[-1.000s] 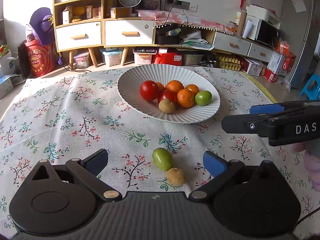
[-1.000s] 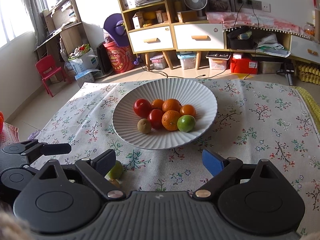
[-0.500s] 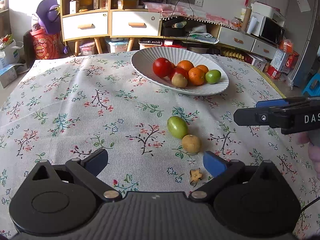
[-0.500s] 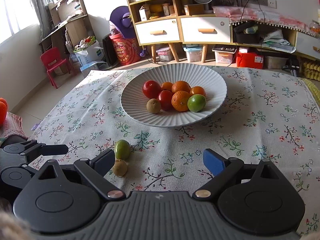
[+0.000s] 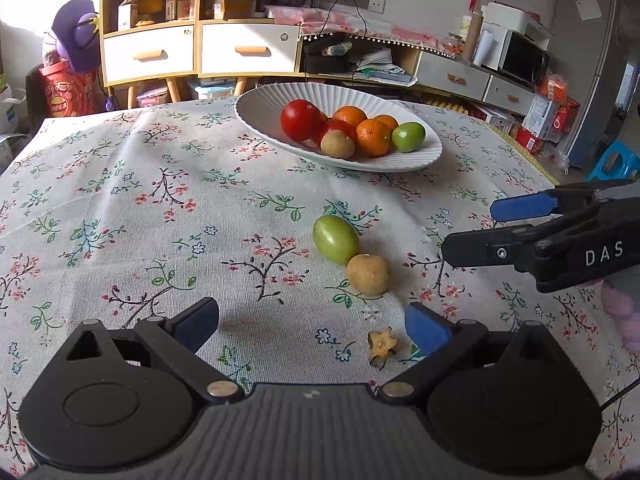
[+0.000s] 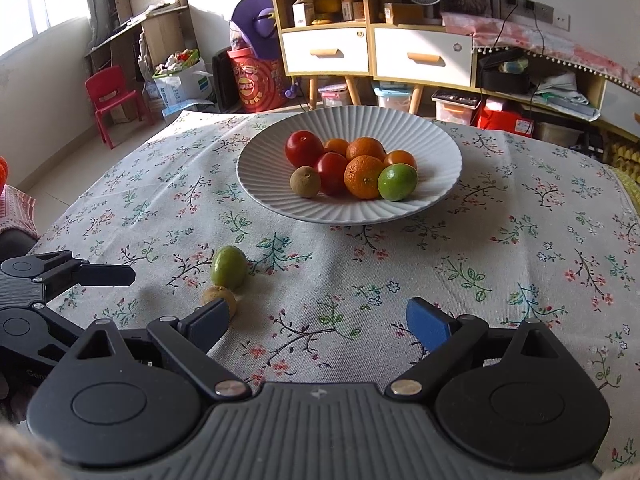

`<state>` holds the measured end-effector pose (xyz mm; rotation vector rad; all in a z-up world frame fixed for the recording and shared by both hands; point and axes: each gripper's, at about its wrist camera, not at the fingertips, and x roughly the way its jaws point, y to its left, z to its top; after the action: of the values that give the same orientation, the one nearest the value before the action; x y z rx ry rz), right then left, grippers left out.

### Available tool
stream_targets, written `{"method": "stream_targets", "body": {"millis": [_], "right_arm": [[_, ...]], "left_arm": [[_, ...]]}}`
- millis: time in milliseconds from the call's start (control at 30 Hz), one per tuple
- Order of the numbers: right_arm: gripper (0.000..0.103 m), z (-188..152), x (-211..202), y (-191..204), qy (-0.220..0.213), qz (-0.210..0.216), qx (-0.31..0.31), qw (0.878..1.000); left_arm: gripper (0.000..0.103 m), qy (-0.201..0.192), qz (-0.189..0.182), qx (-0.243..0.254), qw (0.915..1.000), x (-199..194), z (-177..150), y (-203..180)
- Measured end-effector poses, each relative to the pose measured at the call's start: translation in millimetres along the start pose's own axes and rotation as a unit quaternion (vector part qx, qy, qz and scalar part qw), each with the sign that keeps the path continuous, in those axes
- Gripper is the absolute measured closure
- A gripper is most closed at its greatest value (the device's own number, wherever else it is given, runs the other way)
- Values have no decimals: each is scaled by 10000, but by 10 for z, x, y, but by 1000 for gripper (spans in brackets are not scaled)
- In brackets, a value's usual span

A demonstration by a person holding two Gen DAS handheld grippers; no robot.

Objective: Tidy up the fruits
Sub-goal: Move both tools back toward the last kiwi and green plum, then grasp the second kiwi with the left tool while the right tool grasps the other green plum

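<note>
- On the floral cloth (image 5: pixel 120 184), ahead of the left gripper (image 5: pixel 312 320), a green fruit (image 5: pixel 335 239) touches a tan fruit (image 5: pixel 367 273) — both outside the white bowl (image 5: pixel 264 120).
- Left gripper: jaws wide, empty.
- Right gripper (image 6: pixel 316 320): jaws wide, empty; the tan fruit sits at its left finger (image 6: pixel 208 322).
- Since the earlier frame both cameras have pulled back; a dried calyx (image 5: pixel 382 345) is now visible.
</note>
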<state>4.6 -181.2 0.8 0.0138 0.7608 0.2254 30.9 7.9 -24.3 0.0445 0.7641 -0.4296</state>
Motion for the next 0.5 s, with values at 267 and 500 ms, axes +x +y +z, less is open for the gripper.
{"method": "stream_targets", "body": {"millis": [267,500], "right_arm": [[8,-1,57,-66,92,-24,66,9999],[8,11,67,-68,105,-41,54,9999]], "left_arm": [[45,-98,-247,192,9995,70,47,-177],[83,-229,-305,238,9990,111,61,-216]]}}
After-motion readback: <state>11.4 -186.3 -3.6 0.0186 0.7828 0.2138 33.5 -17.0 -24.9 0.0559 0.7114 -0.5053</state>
